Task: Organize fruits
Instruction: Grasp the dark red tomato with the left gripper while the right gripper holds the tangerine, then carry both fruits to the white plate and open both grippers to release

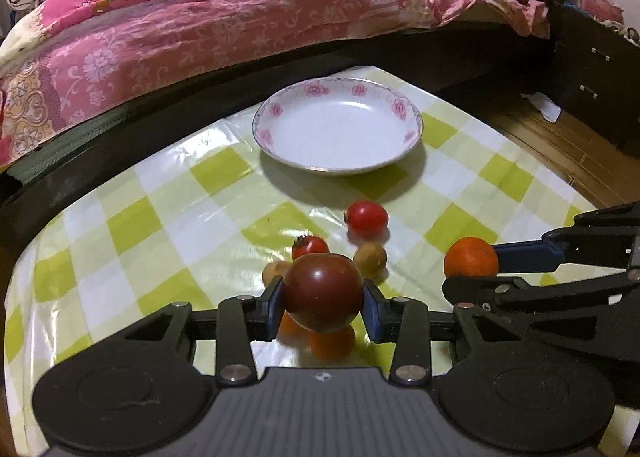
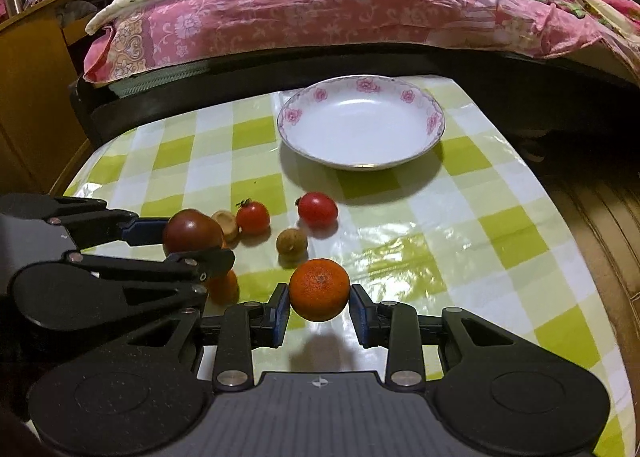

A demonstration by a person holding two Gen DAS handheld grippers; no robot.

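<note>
I have both grippers loaded and lifted clear of the cloth: left gripper (image 1: 323, 303) clamps the dark tomato (image 1: 322, 291), right gripper (image 2: 319, 307) clamps the orange (image 2: 319, 289). Step in hand: transport. Plate (image 2: 434, 123) ahead sits empty. Next move, in my judgement: carry forward, release over it.

Pink floral bedding (image 1: 208, 17) behind checked tablecloth (image 1: 160, 217) — dark drawers (image 1: 592, 73), possibly.
</note>
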